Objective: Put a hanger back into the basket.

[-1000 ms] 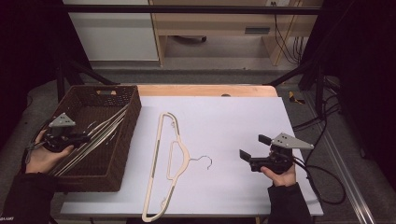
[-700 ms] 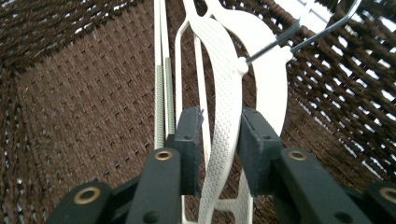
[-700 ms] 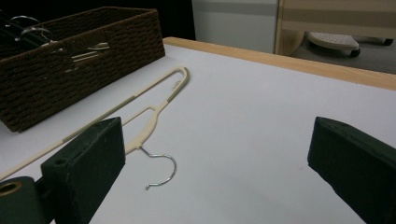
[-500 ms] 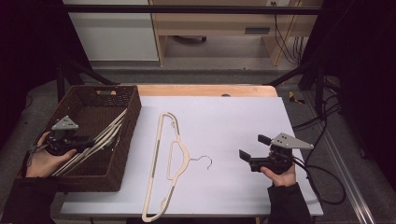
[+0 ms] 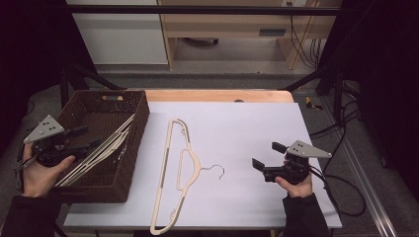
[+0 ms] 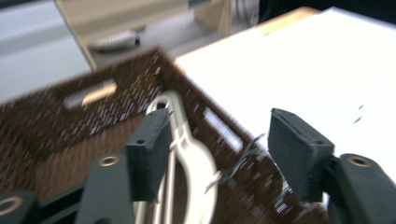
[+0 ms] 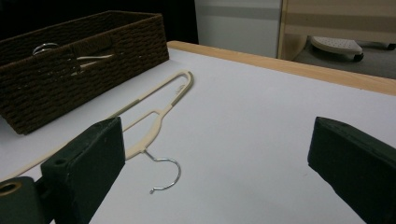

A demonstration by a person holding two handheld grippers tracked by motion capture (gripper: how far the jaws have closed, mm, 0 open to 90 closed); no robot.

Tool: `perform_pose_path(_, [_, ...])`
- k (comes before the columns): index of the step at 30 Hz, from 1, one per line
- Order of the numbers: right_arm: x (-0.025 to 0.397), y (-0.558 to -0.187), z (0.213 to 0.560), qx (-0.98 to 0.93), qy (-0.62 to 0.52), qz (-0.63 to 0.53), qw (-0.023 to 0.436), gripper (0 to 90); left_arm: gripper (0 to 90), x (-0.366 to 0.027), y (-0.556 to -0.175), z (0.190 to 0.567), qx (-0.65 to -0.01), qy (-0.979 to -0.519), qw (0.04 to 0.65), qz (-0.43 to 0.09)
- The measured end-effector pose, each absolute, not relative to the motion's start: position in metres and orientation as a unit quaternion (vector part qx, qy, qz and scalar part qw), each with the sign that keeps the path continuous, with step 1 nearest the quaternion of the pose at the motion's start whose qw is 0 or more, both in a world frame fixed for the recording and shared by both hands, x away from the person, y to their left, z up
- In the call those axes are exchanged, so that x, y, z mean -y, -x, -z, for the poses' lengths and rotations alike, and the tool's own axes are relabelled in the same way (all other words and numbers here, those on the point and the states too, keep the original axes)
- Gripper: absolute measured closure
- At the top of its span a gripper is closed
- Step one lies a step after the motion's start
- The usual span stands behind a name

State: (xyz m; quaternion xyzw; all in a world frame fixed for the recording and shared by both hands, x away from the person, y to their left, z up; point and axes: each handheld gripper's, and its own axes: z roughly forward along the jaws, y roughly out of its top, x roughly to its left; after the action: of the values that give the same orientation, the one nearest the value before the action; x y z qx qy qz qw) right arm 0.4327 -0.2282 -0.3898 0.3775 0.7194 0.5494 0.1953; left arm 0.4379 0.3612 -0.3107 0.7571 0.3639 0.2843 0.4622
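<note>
The white table (image 5: 247, 148) carries a brown wicker basket (image 5: 126, 98) at its left edge, with several cream hangers in the basket (image 5: 106, 145) leaning against its right wall. One more cream hanger (image 5: 168, 168) lies flat just right of the basket, running from mid-table to the near edge, its wire hook (image 5: 216, 170) pointing toward the table's right edge.

The left gripper (image 5: 81, 139) hovers over the basket's left side, jaws spread wide and holding nothing; its own view is blurred, with hanger loops between the jaws but not touching them. The right gripper (image 5: 264, 157) rests near the right edge, jaws wide apart and empty, aimed at the flat hanger.

The hangers look light, thin and fairly stiff, probably smooth and prone to tangling by their hooks. The shoulder bar or neck seems the best place to pinch.
</note>
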Motion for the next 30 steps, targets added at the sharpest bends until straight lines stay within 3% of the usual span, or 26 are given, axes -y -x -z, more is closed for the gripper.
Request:
perform_pose_path(10, [0.227, -0.432, 0.388, -0.717, -0.372, -0.557, 0.195, 4.4, 19.3, -0.310, -0.417, 0.308, -0.333, -0.723, 0.541, -0.271])
perform_pose_path(17, [0.222, -0.433, 0.390, -0.723, -0.366, -0.554, 0.192, 4.8, 6.8, -0.271, -0.409, 0.324, -0.330, -0.725, 0.546, -0.258])
perform_pose_path(30, [0.207, -0.437, 0.395, -0.738, -0.348, -0.548, 0.183, 6.9, 5.7, -0.227, -0.406, 0.369, -0.326, -0.745, 0.541, -0.213])
